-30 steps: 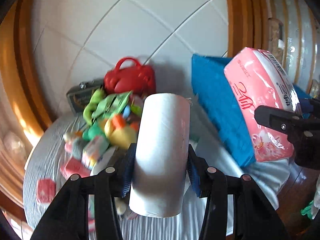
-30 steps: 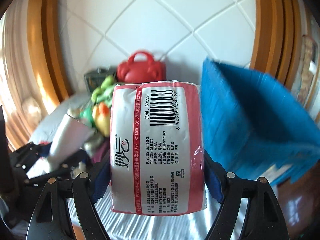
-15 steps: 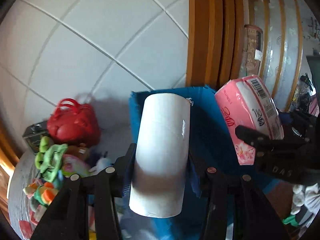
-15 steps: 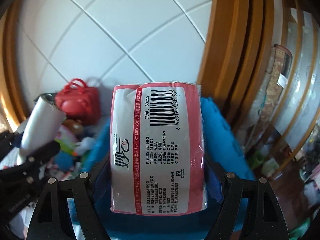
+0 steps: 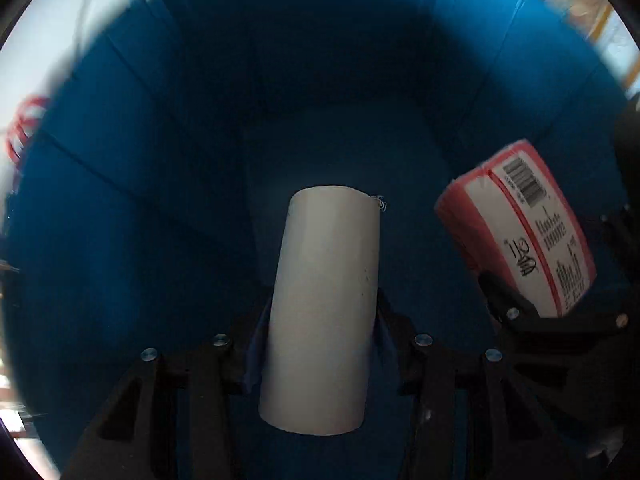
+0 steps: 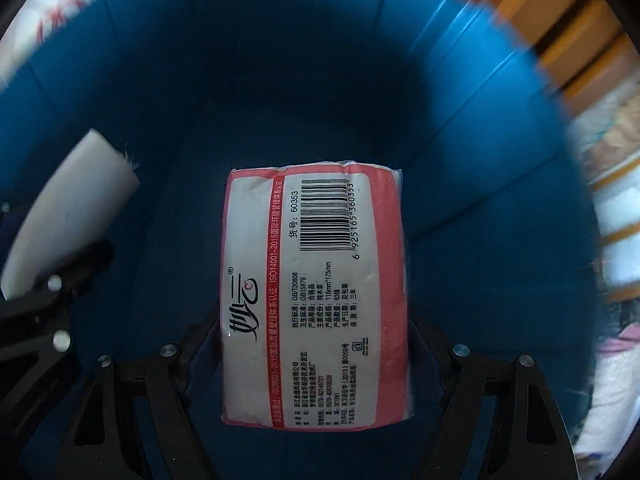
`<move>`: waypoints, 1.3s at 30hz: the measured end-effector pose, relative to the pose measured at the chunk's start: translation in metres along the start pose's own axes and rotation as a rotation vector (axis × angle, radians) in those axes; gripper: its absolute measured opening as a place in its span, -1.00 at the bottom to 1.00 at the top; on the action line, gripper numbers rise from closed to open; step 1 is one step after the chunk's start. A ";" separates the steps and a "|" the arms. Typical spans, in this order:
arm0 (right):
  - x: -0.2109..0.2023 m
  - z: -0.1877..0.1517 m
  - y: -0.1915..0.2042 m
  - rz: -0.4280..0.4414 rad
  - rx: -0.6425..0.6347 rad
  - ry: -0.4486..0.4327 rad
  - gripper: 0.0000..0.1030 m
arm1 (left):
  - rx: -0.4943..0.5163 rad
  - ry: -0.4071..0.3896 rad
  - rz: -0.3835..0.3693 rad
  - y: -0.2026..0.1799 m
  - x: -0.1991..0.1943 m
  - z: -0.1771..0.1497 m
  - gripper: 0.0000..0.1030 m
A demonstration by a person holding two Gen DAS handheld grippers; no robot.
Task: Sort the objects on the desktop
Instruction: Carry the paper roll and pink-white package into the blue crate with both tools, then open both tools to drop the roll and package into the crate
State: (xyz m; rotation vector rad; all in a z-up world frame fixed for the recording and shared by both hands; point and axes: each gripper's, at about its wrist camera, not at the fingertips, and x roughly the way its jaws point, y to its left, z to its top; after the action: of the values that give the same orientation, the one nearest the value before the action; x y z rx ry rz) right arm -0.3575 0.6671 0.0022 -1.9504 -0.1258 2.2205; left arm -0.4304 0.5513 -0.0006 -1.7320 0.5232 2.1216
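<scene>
Blue walls of a storage bin (image 5: 168,152) fill both wrist views, the two grippers being pointed steeply down into its open mouth. A white paper roll (image 5: 324,312) is clamped between the pads of the left gripper (image 5: 320,344), gripped across its curved sides near the lower end so that most of its length projects ahead of the fingers. A pink tissue pack (image 6: 316,300) is clenched across its width by the right gripper (image 6: 316,352), label and barcode turned toward the camera. In the left view the same pack is seen at the right, held apart from the roll; in the right view the roll appears at the left edge. Both items are suspended inside the bin's opening, above a dark floor on which nothing can be made out. The side-by-side carriage is judged to allow both paper goods to be released together into one container. A red object (image 5: 24,128) is glimpsed, blurred, outside the bin's left rim.
</scene>
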 end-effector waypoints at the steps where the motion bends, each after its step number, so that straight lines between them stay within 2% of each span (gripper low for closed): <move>1: 0.016 -0.002 0.002 0.009 -0.010 0.046 0.56 | 0.008 0.039 0.011 -0.003 0.012 0.000 -0.10; 4: 0.052 -0.008 0.009 0.035 -0.034 0.157 0.56 | 0.059 0.126 0.077 -0.018 0.042 -0.007 -0.10; 7: 0.077 -0.016 0.017 0.022 -0.067 0.241 0.56 | 0.092 0.223 0.093 -0.031 0.070 -0.015 -0.10; 9: 0.092 -0.025 0.015 0.052 -0.042 0.299 0.56 | 0.119 0.276 0.130 -0.041 0.085 -0.021 -0.10; 11: 0.106 -0.034 0.010 0.087 -0.010 0.371 0.56 | 0.144 0.301 0.144 -0.052 0.095 -0.024 -0.10; 13: 0.117 -0.040 0.007 0.062 -0.011 0.412 0.56 | 0.179 0.324 0.147 -0.063 0.100 -0.025 -0.10; 16: 0.124 -0.043 0.010 0.026 -0.039 0.433 0.56 | 0.195 0.336 0.150 -0.073 0.102 -0.022 -0.10; 22: 0.129 -0.051 0.018 0.016 -0.078 0.466 0.57 | 0.187 0.351 0.147 -0.085 0.099 -0.015 -0.10; 26: 0.127 -0.046 0.023 0.019 -0.085 0.474 0.60 | 0.182 0.328 0.131 -0.093 0.091 -0.005 -0.09; 32: 0.129 -0.041 0.000 0.041 -0.066 0.471 0.61 | 0.198 0.339 0.125 -0.093 0.088 -0.002 -0.09; 33: 0.123 -0.049 0.012 0.044 -0.062 0.465 0.64 | 0.196 0.331 0.125 -0.096 0.085 -0.002 -0.09; 35: 0.121 -0.045 0.007 0.043 -0.062 0.459 0.66 | 0.182 0.323 0.113 -0.091 0.080 -0.003 -0.09; 36: 0.118 -0.044 0.005 0.047 -0.056 0.453 0.68 | 0.175 0.319 0.105 -0.081 0.079 -0.021 -0.09; 39: 0.109 -0.042 -0.001 0.058 -0.033 0.441 0.87 | 0.156 0.303 0.083 -0.082 0.066 -0.017 -0.08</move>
State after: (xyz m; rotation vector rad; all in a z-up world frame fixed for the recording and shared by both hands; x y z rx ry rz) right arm -0.3290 0.6865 -0.1099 -2.4322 -0.0440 1.7707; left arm -0.3887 0.6170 -0.0736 -1.9805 0.8325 1.8216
